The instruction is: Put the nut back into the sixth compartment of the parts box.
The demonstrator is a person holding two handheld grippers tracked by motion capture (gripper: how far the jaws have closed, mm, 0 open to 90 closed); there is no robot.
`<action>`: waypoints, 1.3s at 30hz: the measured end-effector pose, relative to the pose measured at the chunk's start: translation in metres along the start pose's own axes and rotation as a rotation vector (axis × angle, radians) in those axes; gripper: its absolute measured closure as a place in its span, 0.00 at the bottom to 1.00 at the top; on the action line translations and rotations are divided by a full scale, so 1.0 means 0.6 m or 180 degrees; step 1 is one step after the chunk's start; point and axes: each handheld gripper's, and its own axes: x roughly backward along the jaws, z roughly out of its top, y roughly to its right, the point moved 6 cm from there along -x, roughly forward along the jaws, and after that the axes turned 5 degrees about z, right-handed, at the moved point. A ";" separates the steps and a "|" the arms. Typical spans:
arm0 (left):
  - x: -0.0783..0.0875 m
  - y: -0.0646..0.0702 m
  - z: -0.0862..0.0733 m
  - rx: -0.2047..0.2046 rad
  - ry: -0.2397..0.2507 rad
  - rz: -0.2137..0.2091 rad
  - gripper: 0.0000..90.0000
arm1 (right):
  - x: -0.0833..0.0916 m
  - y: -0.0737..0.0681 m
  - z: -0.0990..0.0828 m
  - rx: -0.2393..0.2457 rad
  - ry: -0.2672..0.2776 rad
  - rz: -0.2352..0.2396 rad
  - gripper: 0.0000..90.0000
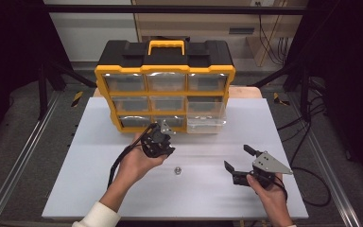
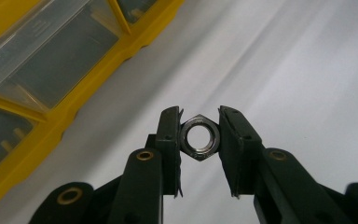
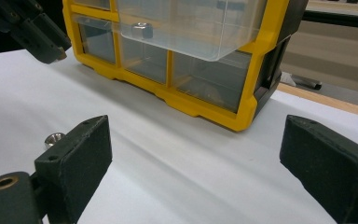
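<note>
In the left gripper view a silver hex nut (image 2: 199, 122) sits pinched between the two black pads of my left gripper (image 2: 199, 136), lifted above the white tabletop. From above, that left gripper (image 1: 162, 147) hovers just in front of the yellow and black drawer organizer (image 1: 165, 71). A second nut (image 1: 176, 170) lies loose on the table between the hands. My right gripper (image 1: 237, 156) rests near the front right, open with nothing between its pads (image 3: 81, 154). A clear drawer (image 1: 206, 118) is pulled out at the organizer's right and holds a nut (image 3: 142, 30).
The white tabletop (image 1: 99, 189) carries the organizer at its far middle. Metal frame rails run along both sides and cables trail at the right. In the right gripper view the loose nut (image 3: 53, 138) lies beside my left pad, and the other gripper (image 3: 42, 37) shows at top left.
</note>
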 end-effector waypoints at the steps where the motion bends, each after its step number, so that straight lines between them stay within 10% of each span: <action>1: 0.000 0.000 0.000 0.0000 0.0000 0.0000 0.77 | 0.000 0.000 0.000 0.0000 0.0000 0.0000 0.10; 39: 0.083 -0.027 0.056 -0.0016 0.0302 0.0105 0.77 | -0.001 0.001 -0.001 -0.0008 -0.0016 -0.0008 0.08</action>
